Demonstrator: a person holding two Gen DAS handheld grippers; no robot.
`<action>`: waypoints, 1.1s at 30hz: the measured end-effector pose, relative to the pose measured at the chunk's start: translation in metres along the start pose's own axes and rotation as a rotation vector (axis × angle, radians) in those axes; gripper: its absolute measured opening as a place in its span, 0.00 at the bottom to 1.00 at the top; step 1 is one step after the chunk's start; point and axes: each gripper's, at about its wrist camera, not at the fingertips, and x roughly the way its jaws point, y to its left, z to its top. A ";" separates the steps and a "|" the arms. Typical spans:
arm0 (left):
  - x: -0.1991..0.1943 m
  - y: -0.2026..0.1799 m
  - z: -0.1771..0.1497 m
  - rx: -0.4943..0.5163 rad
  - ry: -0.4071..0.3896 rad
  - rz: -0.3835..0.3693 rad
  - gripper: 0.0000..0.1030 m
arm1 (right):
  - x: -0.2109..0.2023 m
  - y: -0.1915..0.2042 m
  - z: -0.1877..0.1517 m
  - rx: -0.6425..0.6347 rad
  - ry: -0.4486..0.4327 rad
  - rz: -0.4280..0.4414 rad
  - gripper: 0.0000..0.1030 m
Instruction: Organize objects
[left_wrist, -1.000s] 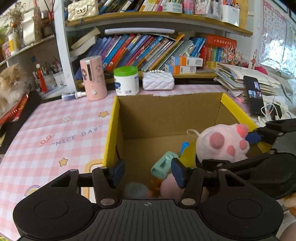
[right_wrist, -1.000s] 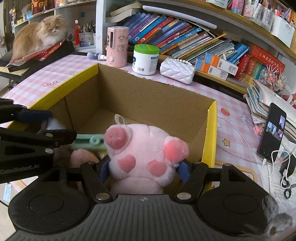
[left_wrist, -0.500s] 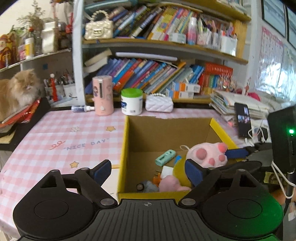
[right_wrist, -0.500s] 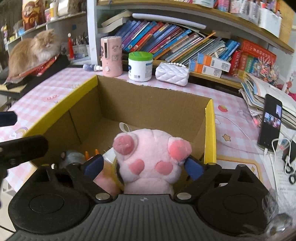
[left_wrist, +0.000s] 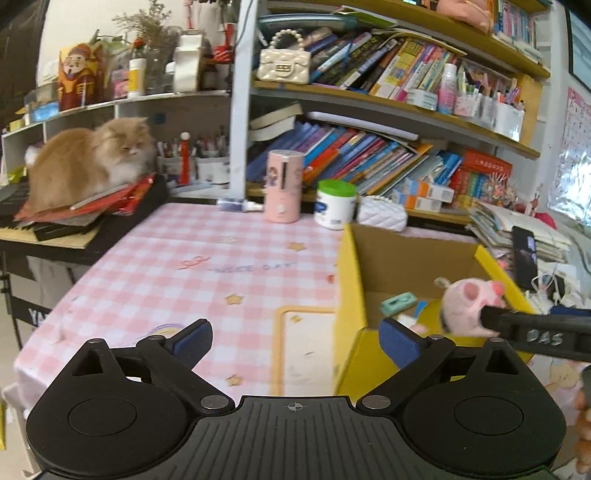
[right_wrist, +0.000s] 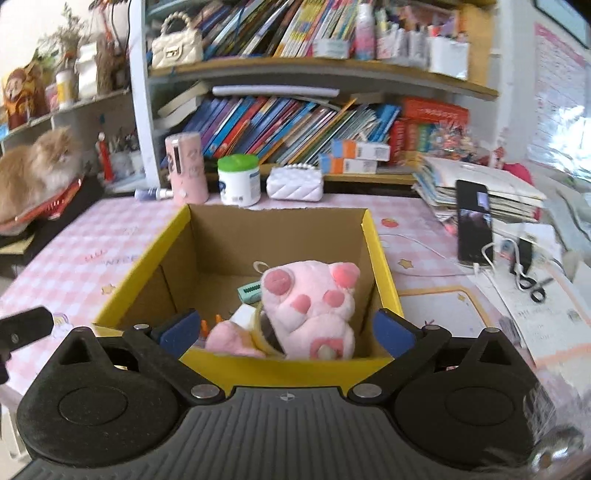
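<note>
— How many boxes ahead of the grippers?
— One cardboard box (right_wrist: 380, 254), between the right one's fingers.
— And inside it?
— One pink plush paw (right_wrist: 310, 295), one mint-green clip (right_wrist: 251, 286); the rest is too hidden to count.
— Beyond the box?
— One pink cylinder (right_wrist: 186, 168), one green-lidded jar (right_wrist: 238, 179), one white quilted pouch (right_wrist: 295, 182). One phone (right_wrist: 474, 221) to the right, one cat (left_wrist: 88, 158) far left.
</note>
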 end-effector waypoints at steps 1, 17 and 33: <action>-0.002 0.005 -0.002 0.006 0.005 0.005 0.96 | -0.006 0.005 -0.002 0.006 -0.009 -0.012 0.98; -0.036 0.066 -0.035 0.067 0.062 0.027 0.97 | -0.061 0.090 -0.057 0.044 0.039 -0.114 1.00; -0.054 0.082 -0.062 0.135 0.126 0.048 0.98 | -0.088 0.140 -0.098 0.001 0.104 -0.147 1.00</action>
